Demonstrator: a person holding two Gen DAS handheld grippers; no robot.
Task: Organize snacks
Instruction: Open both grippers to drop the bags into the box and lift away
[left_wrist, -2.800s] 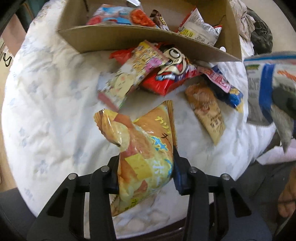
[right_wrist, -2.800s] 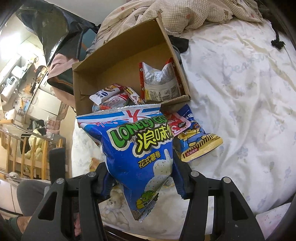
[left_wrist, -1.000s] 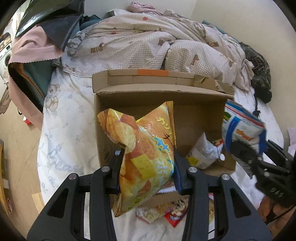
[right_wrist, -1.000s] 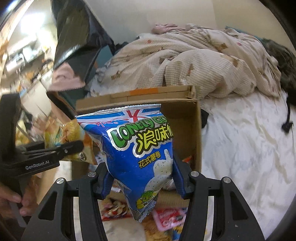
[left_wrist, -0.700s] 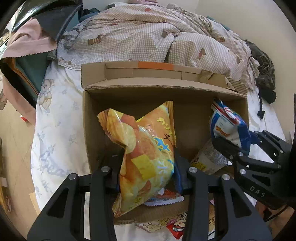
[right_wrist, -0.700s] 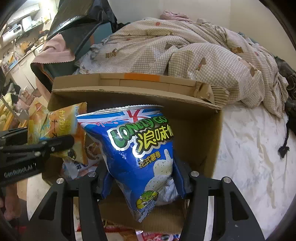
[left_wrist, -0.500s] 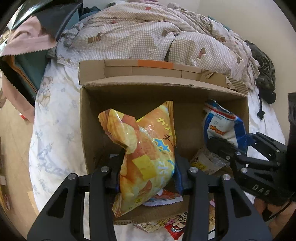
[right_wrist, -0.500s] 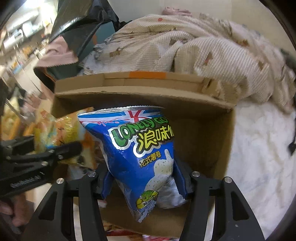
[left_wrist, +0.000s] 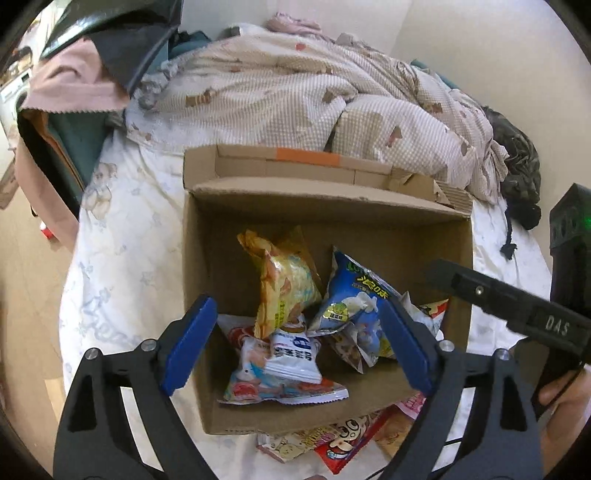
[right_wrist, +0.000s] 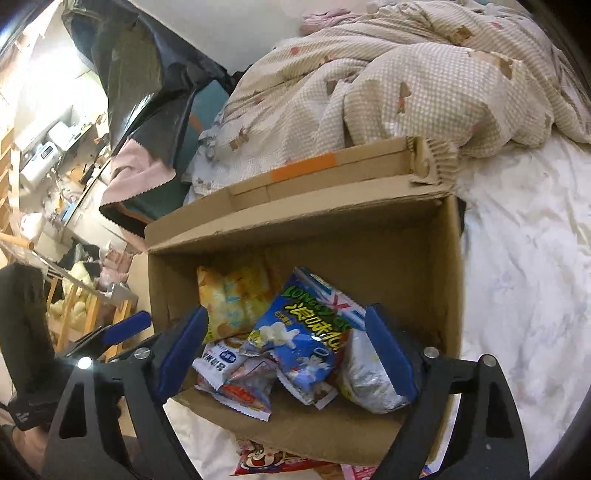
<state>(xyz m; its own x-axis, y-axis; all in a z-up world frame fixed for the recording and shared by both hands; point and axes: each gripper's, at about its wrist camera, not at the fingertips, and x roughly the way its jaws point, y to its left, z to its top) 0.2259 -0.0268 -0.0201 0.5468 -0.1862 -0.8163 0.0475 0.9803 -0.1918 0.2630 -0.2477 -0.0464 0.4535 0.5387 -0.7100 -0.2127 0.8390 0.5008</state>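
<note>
- Left gripper (left_wrist: 295, 334) spread wide, empty; right gripper (right_wrist: 286, 350) spread wide, empty.
- Both hover above box (left_wrist: 373, 208).
- Orange bag (left_wrist: 282, 280) and blue bag (left_wrist: 354, 295) lie inside box.
- Box on white bedsheet (left_wrist: 122, 258), checked quilt (left_wrist: 295, 99) behind.

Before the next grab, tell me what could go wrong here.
1. The orange bag and blue bag lean loosely on the pile in the box; another drop may topple them.
2. Both grippers, left and right, hang open over the box close together and could collide.
3. Loose packets lie partly under the box's near edge, so pulling one may shift the box.
</note>
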